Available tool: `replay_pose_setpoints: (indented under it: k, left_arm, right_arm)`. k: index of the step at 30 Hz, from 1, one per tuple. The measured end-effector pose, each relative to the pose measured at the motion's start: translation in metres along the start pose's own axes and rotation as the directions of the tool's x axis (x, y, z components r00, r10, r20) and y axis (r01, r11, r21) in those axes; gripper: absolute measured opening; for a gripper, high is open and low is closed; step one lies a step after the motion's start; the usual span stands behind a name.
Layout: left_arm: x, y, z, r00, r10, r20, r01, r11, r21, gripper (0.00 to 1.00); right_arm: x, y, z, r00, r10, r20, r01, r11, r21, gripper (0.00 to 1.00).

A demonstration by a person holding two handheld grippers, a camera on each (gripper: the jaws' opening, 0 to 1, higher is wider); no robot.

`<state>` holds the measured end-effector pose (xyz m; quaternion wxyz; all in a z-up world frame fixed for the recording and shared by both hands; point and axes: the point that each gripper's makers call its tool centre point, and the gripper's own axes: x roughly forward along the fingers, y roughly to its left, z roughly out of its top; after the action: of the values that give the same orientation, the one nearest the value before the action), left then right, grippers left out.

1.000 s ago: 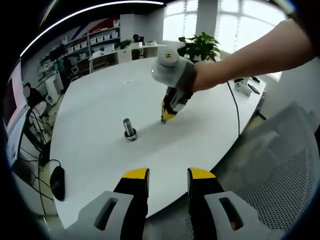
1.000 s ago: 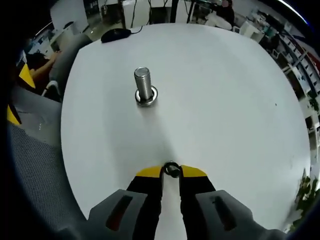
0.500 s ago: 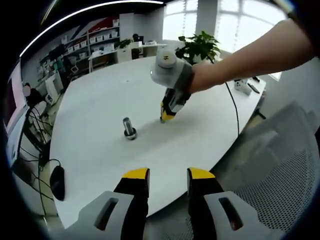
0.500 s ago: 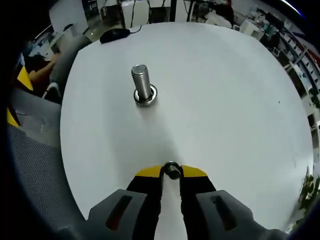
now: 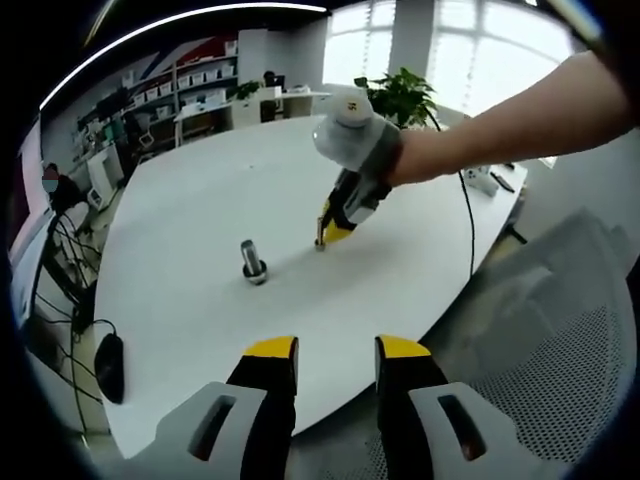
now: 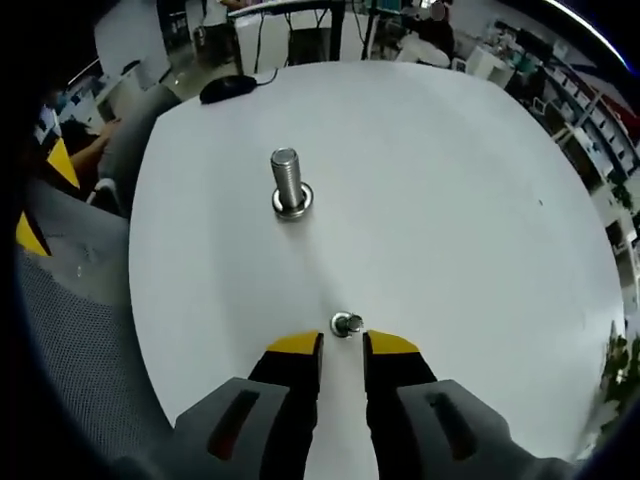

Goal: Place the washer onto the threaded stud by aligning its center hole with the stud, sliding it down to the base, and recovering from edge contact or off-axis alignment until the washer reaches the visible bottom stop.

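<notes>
In the left gripper view, a dark computer mouse [image 5: 108,366] lies near the left edge of the round white table [image 5: 200,200], and the threaded stud [image 5: 252,262] stands upright on its wide base further in. Just right of the stud, the right gripper [image 5: 321,240] points down at the tabletop, held by a person's hand and arm [image 5: 500,120] reaching in from the right; the washer is too small to make out there. Low in that view the left gripper [image 5: 336,352] hovers off the table's near edge, its yellow-tipped jaws parted with nothing between them. In the right gripper view, the stud [image 6: 288,184] stands upright toward the left of centre, well apart from the washer [image 6: 346,323], which lies flat on the table [image 6: 480,200] just beyond the right gripper [image 6: 342,344]; its jaws stand slightly apart and grip nothing, the washer resting free in front of the tips.
</notes>
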<state>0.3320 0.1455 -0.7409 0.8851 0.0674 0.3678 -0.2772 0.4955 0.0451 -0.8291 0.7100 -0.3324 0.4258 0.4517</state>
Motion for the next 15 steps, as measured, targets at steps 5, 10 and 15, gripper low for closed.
replay_pose_setpoints:
  k: [5,10,15]
  left_arm:
    - [-0.001,-0.002,0.002,1.0,-0.011,0.011,0.011,1.0,0.004,0.29]
    - [-0.002,-0.002,0.004,1.0,-0.015,0.024,0.015,1.0,0.002,0.29]
    - [-0.001,-0.006,0.005,0.999,-0.033,0.027,0.032,0.999,0.017,0.29]
  right_arm:
    - [-0.024,0.004,-0.004,0.998,-0.033,0.048,0.032,0.999,0.028,0.18]
    - [-0.044,0.005,-0.013,0.993,-0.068,0.101,0.061,0.996,0.066,0.18]
    - [-0.067,0.003,-0.012,0.979,-0.118,0.164,0.105,0.991,0.086,0.19]
